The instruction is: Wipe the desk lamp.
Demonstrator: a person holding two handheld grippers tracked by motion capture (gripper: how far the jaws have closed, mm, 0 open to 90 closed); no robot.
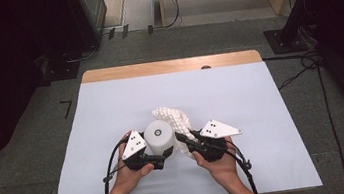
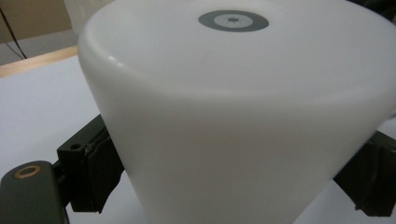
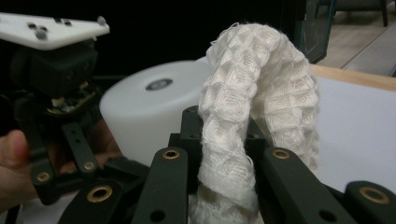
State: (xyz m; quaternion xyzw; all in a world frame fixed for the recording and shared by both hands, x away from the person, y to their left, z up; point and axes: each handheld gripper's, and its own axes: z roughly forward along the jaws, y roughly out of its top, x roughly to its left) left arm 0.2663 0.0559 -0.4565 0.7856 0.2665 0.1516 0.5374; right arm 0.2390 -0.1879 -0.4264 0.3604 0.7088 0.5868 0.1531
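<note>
While unlabelled (grey ring mark on top), white cup (image 2: 243,116) clamped by left gripper (image 1: 160,159), right gripper (image 3: 224,154) clamped on waffle cloth (image 3: 261,98)

The tub (image 1: 159,136) looks like white plastic, smooth and faintly translucent, with a soft satin sheen along its rounded edge and a flat grey printed ring on top. The cloth (image 1: 175,118) is a white woven fabric with a raised waffle texture, rough and fuzzy at its frayed edge. The counter (image 1: 240,93) is covered by a matt white sheet, smooth like paper; at its far edge a strip of pale wood shows. The tongs (image 3: 219,154) are matt black plastic with small brass-coloured rivets.
</note>
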